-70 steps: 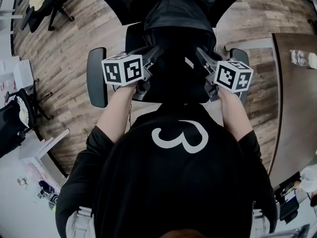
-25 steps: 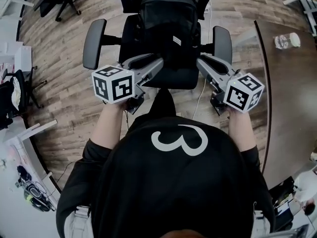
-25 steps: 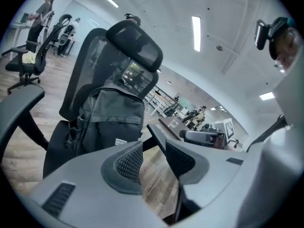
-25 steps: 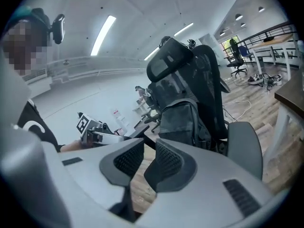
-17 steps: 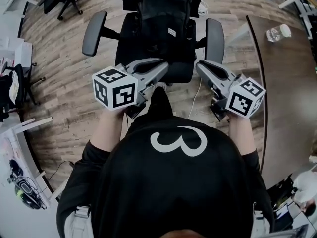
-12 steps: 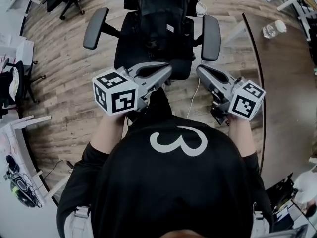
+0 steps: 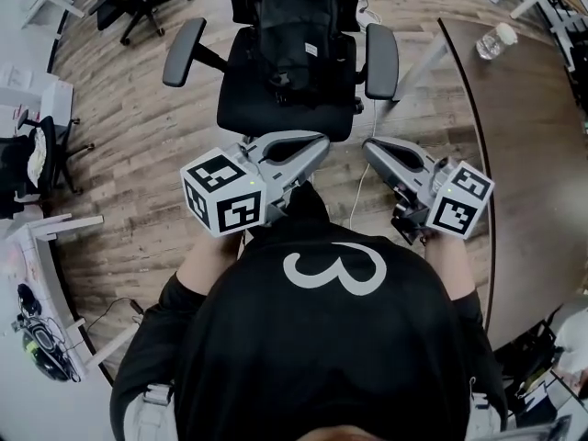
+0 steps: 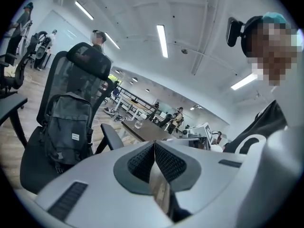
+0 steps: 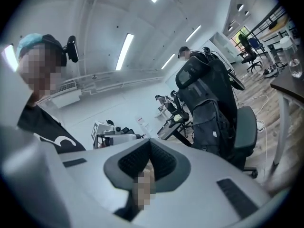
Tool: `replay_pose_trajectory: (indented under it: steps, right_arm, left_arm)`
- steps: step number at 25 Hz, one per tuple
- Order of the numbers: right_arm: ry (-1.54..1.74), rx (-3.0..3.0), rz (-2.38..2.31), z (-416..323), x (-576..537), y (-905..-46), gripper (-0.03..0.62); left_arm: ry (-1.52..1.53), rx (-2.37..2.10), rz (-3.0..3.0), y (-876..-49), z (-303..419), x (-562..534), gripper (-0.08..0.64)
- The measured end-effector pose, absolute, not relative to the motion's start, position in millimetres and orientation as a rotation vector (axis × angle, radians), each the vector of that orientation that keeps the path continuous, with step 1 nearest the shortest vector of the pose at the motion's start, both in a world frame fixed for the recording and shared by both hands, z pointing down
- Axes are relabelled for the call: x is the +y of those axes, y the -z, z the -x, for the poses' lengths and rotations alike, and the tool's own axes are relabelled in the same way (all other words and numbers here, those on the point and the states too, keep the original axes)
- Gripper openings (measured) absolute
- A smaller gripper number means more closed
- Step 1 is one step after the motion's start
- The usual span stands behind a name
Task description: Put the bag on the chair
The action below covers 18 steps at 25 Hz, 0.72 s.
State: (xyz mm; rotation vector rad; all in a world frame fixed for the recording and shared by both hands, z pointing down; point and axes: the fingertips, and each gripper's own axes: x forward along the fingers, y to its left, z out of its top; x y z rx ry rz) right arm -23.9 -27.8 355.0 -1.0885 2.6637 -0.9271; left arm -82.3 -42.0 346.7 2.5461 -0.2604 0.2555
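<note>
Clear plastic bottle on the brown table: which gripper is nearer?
Right. The right gripper is by the edge of the dark brown table, with the clear plastic bottle ahead to its right. The left gripper is farther left, in front of the black office chair.

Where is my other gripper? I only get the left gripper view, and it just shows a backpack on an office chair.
Observer: The right gripper is level with the left gripper, on the person's side of the chair and apart from it.
Operator: Is it holding anything?
Observer: No. Its fingers are shut together with nothing between them.
Operator: Is the backpack fully on?
Observer: From above, the backpack sits at the back of the seat, whose front part is bare.
</note>
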Motion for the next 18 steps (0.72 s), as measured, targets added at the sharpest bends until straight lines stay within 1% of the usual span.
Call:
replay_pose_trajectory:
  steps: [18]
  right_arm:
    - [0.905,2.641,1.115,30,8,-356,0.025]
  left_arm:
    - [-0.25,-0.233,-2.583,-345,85,-7,0.018]
